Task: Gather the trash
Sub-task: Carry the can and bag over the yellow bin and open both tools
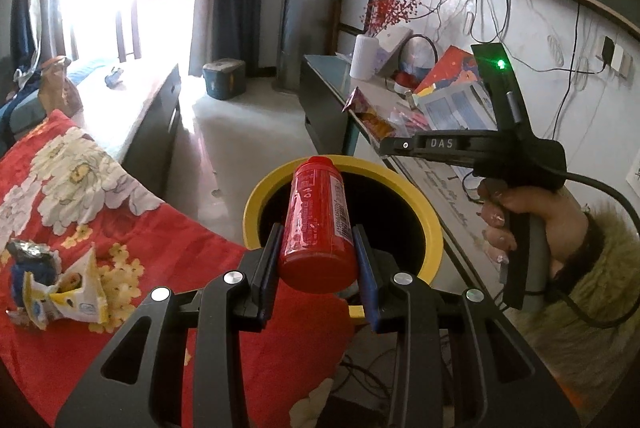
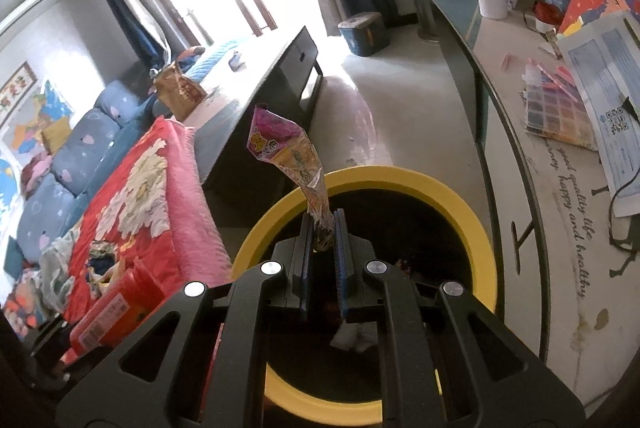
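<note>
A: Item one, the left gripper (image 1: 316,260). Contents?

B: Closed on a red bottle (image 1: 316,224), gripped across its body near the base, pads pressing both sides. The long axis runs forward along the fingers, cap end foremost. The cap end already overhangs the near rim of the yellow bin (image 1: 424,204); the base end and the fingers themselves sit over the bin's edge beside the red flowered blanket (image 1: 120,188).

A: Item two, the right gripper (image 2: 323,228)?

B: Jaws nearly together, pinching the twisted tail of a snack wrapper (image 2: 292,156) (pink and orange, crinkled, clear film at the pinch). The wrapper stands up and away from the fingers, leaning toward the far rim of the bin (image 2: 480,228).

A: Which lies better for a drop?

B: By my judgement the right. From its own camera the fingers are over the dark mouth of the bin, so a release should land the wrapper inside. The bottle likely needs a little more reach forward first, or it may catch the rim.

A: Bottle condition?

B: Red plastic, printed label with a barcode, cap on; contents cannot be told.

A: Outstanding stock?

B: Crumpled wrappers (image 1: 60,288) on the blanket, to the left gripper's left, not yet collected.
</note>
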`<state>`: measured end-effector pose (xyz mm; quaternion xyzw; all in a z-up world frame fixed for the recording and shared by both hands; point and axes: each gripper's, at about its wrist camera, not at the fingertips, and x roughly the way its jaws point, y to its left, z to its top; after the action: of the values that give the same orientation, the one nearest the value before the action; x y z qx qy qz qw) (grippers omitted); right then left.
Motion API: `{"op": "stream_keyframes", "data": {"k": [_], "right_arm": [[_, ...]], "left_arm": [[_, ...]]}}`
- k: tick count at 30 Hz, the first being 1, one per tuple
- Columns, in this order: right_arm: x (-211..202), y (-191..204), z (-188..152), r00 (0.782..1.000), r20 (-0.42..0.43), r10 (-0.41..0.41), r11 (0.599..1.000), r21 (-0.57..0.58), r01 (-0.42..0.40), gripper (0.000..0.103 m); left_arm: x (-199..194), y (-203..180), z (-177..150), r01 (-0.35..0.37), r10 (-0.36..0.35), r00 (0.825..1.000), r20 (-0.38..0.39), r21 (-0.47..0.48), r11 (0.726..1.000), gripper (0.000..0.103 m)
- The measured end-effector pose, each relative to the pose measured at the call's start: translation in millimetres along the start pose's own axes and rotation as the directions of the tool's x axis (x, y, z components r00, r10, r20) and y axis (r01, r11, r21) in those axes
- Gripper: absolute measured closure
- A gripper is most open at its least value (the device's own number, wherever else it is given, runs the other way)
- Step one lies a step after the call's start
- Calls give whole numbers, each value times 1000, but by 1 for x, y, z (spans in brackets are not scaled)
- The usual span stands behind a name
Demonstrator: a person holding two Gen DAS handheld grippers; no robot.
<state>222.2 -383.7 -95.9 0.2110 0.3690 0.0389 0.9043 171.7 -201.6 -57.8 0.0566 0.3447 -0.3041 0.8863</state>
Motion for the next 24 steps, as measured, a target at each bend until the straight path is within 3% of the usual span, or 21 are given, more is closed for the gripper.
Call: {"op": "stream_keyframes", "data": {"k": [24], "right_arm": [[17, -19, -8, 997, -75, -23, 999, 46, 26, 94]], "left_arm": [[67, -14, -6, 55, -58, 994, -90, -25, 998, 70]]}}
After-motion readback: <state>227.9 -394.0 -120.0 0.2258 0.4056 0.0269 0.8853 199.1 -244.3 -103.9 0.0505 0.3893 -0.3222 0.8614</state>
